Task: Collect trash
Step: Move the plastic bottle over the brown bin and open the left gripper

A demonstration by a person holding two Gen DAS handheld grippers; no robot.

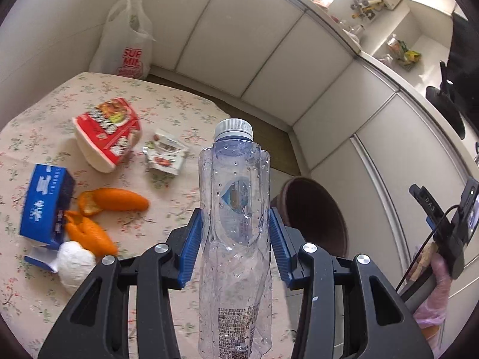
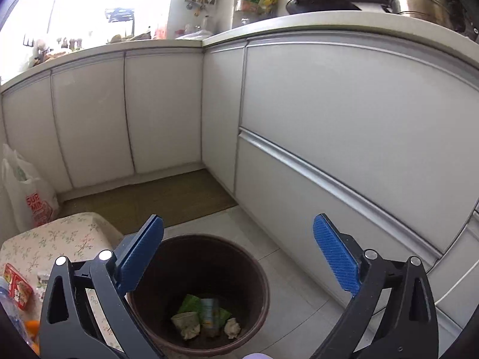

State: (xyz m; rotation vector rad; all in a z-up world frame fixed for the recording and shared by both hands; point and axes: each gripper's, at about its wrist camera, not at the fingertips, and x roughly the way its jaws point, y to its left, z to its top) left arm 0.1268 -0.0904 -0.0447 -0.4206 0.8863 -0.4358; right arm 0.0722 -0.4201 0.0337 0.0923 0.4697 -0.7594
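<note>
Left wrist: left gripper [image 1: 235,227] pinches bottle [image 1: 235,209]; right gripper [image 2: 238,257] agape.

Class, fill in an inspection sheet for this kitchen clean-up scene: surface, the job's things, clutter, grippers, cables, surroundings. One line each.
Surface: low table under a floral cloth.
Job's things: clear plastic bottle with white cap; brown bin on the floor holding crumpled paper, a can and green wrappers.
Clutter: on the table, red noodle cup on its side, sachets, blue carton, orange peels, white paper wad.
Grippers: left gripper shut on the bottle; right gripper open above the bin.
Cables: black lead on the right gripper.
Surroundings: white cabinets, plastic bag on the floor, pan on the counter.
</note>
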